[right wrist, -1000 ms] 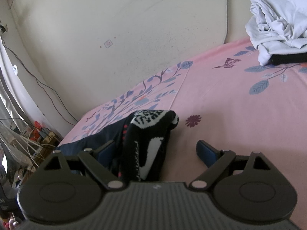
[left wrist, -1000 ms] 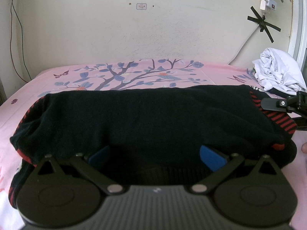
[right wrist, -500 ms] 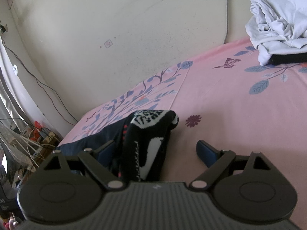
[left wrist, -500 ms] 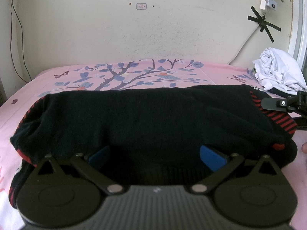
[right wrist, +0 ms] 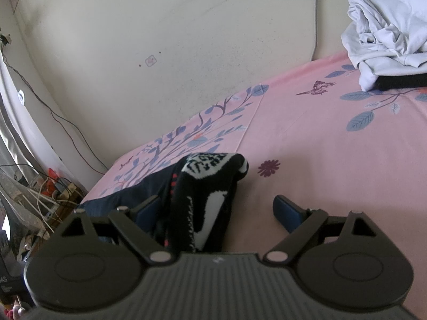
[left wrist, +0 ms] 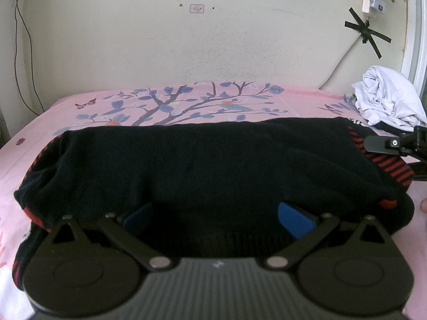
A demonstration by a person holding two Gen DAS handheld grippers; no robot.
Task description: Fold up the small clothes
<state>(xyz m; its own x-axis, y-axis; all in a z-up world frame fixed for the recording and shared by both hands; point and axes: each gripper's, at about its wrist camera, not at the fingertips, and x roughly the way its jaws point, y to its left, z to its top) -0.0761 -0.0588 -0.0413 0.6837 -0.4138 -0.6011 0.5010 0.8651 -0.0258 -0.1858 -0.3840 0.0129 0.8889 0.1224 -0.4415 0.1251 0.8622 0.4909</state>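
My left gripper (left wrist: pixel 216 220) sits low and level over the bed, its blue pads spread wide with the black sweater's (left wrist: pixel 202 165) ribbed hem lying between them, not pinched. My right gripper (right wrist: pixel 217 208) is also spread wide, tilted so the bed slopes across its view; the sweater's black-and-white patterned end (right wrist: pixel 210 186) stands bunched between the fingers, close to the left pad (right wrist: pixel 148 209) and apart from the right one. In the left view, the tip of my right gripper (left wrist: pixel 395 144) lies at the sweater's red-striped right edge. The sweater stretches sideways across the pink floral sheet (left wrist: pixel 186 106), with bare sheet beyond it up to the cream wall (left wrist: pixel 213 40) and more to the right in the right view. A crumpled white garment (right wrist: pixel 387 26) sits well apart in the far right corner. A small wall sticker (left wrist: pixel 196 8) carries print too small to read.
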